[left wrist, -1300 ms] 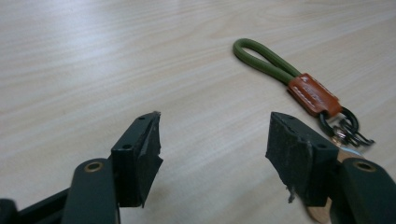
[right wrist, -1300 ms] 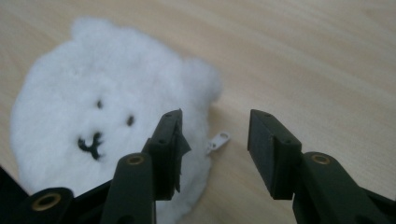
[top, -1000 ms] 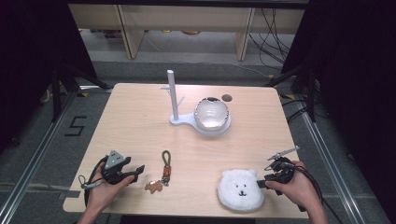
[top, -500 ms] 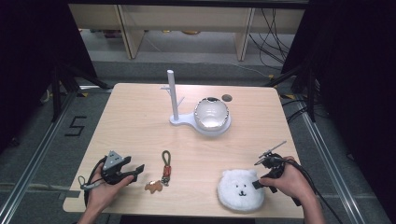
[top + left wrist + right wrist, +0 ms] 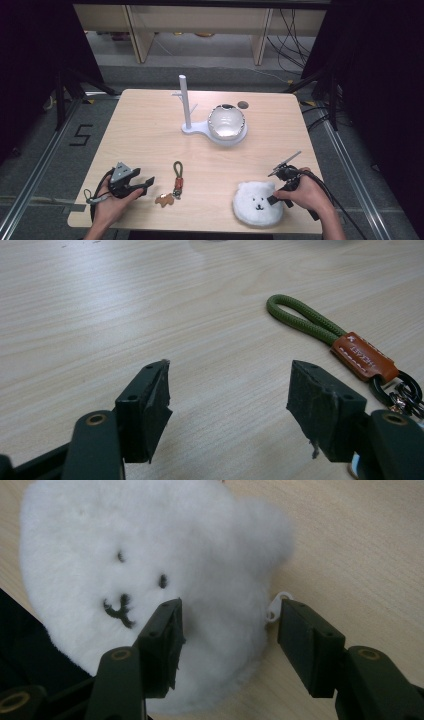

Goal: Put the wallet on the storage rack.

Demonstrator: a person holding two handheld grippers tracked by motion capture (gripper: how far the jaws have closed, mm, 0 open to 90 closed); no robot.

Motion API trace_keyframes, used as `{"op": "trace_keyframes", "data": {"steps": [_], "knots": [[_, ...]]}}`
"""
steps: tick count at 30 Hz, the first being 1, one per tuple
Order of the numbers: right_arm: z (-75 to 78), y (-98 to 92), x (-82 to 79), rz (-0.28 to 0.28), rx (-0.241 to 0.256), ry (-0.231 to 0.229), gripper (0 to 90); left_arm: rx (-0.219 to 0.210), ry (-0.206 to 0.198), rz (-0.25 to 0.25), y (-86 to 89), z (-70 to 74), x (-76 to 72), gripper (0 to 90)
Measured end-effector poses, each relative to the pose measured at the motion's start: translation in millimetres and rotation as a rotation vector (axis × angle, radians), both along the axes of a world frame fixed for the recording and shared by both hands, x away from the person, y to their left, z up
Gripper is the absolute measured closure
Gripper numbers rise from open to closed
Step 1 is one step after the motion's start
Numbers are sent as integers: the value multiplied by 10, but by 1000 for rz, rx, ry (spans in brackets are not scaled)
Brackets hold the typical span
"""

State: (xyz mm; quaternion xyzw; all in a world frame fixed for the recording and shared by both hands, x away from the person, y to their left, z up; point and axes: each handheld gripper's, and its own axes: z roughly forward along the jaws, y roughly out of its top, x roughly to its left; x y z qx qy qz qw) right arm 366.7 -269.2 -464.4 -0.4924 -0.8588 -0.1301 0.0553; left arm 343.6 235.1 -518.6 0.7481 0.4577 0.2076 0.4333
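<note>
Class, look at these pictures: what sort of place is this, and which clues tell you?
Probably a lab set up for recording handling tasks. A bare wooden table stands between black curtains, cables trail on the floor, and a person holds a gripper in each hand.

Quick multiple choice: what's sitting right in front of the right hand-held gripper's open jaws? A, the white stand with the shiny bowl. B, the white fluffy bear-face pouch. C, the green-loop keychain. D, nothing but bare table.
B: in the right gripper view the right hand-held gripper has its jaws spread over the edge of the white fluffy bear-face pouch, beside its small white zipper pull.
</note>
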Motion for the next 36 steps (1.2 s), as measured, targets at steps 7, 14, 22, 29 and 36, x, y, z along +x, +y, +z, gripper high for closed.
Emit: {"op": "trace_keyframes", "data": {"steps": [7, 14, 22, 29, 36], "knots": [[30, 31, 61, -31, -14, 16, 438, 3, -3, -3, -4, 1, 3, 327], [-35, 50, 101, 11, -19, 6, 507, -4, -8, -7, -11, 3, 1, 328], [-26, 88, 10, 81, -11, -60, 715, -7, -9, 0, 16, 5, 2, 329], [28, 78, -103, 79, 23, -134, 762, 0, -1, 8, 21, 6, 2, 331], [133, 92, -194, 82, 69, -178, 764, -6, -5, 4, 22, 2, 8, 333]]}}
